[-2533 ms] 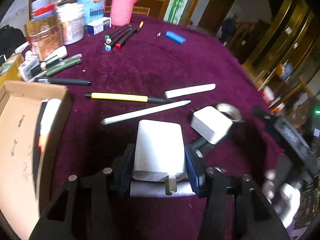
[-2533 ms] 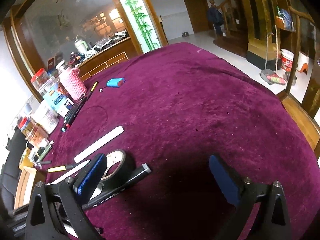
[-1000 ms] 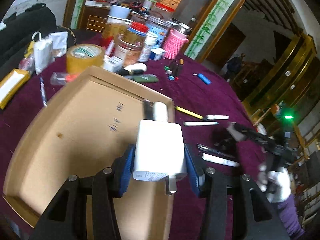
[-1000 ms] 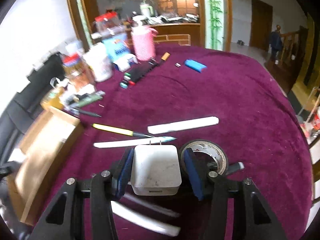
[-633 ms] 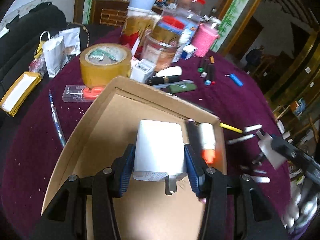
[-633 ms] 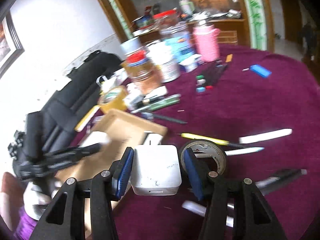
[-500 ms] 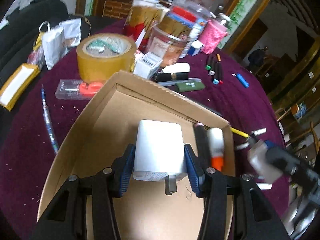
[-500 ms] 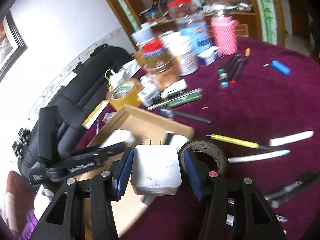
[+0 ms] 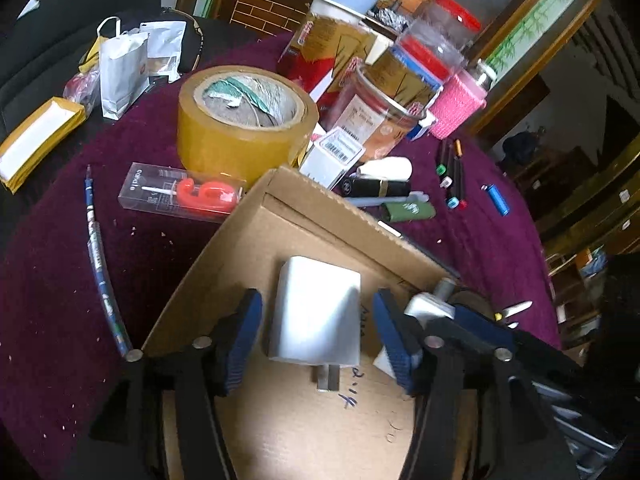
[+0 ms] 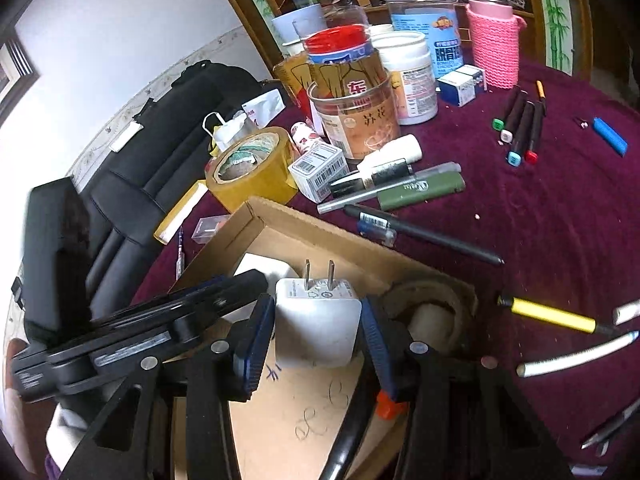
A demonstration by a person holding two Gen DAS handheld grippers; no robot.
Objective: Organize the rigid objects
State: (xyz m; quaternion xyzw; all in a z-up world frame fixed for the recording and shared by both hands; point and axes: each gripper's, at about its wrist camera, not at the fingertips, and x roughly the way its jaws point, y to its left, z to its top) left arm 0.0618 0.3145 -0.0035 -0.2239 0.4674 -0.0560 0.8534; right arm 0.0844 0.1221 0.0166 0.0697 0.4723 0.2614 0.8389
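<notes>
A white plug charger (image 9: 316, 316) lies on the floor of the cardboard box (image 9: 320, 208), prongs toward me. My left gripper (image 9: 318, 336) straddles it; its jaws are opening, with a gap showing on each side of the charger. In the right wrist view a second white charger (image 10: 318, 322) stands prongs-up between the blue pads of my right gripper (image 10: 316, 344); those jaws are closing and press on it, just above the box (image 10: 320, 224). A dark tape roll (image 10: 428, 304) hugs the outer side of the right finger. The left gripper (image 10: 224, 284) reaches in from the left.
A yellow tape roll (image 9: 244, 120), jars (image 9: 376, 120), a boxed red candle (image 9: 188, 196) and a green case (image 9: 408, 210) crowd the box's far side. Markers (image 10: 520, 128), a blue lighter (image 10: 610, 136) and a yellow pen (image 10: 548, 316) lie on the purple cloth to the right.
The left jaws have spread off the charger, which now rests in the box. The right gripper has carried its charger over the box, beside the left gripper.
</notes>
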